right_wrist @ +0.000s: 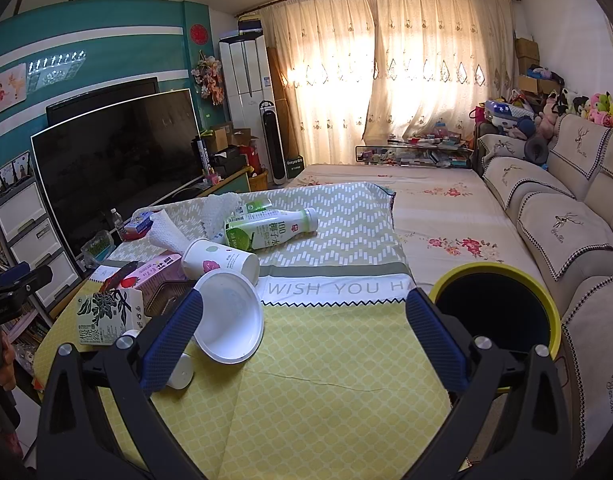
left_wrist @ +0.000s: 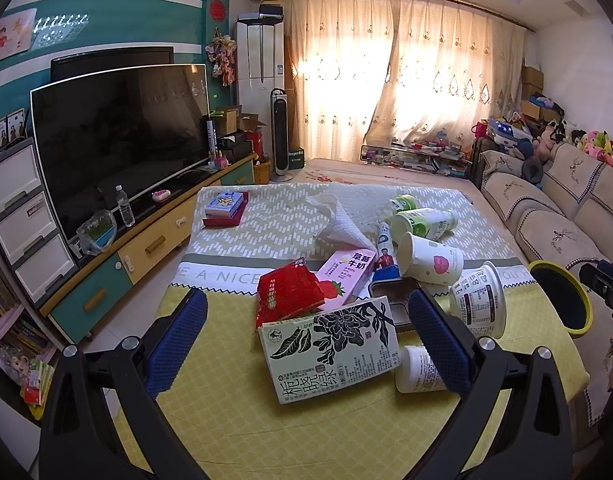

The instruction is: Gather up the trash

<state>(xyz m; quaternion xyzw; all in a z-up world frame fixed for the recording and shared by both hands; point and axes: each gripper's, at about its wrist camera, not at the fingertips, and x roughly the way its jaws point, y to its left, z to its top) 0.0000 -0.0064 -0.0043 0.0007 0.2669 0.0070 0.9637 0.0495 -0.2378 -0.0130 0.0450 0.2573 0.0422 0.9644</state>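
Trash lies on the yellow-green tablecloth (left_wrist: 226, 412): a green tea carton (left_wrist: 330, 350), a red wrapper (left_wrist: 286, 296), a pink strawberry milk carton (left_wrist: 348, 276), a paper cup (left_wrist: 430, 260), a white yogurt tub (left_wrist: 480, 300), a small white bottle (left_wrist: 418, 370), a green bottle (right_wrist: 270, 228) and crumpled paper towel (left_wrist: 338, 220). A yellow-rimmed bin (right_wrist: 498, 312) stands at the table's right edge. My left gripper (left_wrist: 306, 344) is open, with the tea carton between its fingers. My right gripper (right_wrist: 302, 336) is open and empty over bare cloth, with the yogurt tub (right_wrist: 230, 316) by its left finger.
A TV (left_wrist: 118, 140) on a low cabinet stands left of the table. A sofa (right_wrist: 566, 216) runs along the right. A small box (left_wrist: 224, 206) lies at the table's far left. A flowered mat (right_wrist: 438, 216) covers the floor beyond the table.
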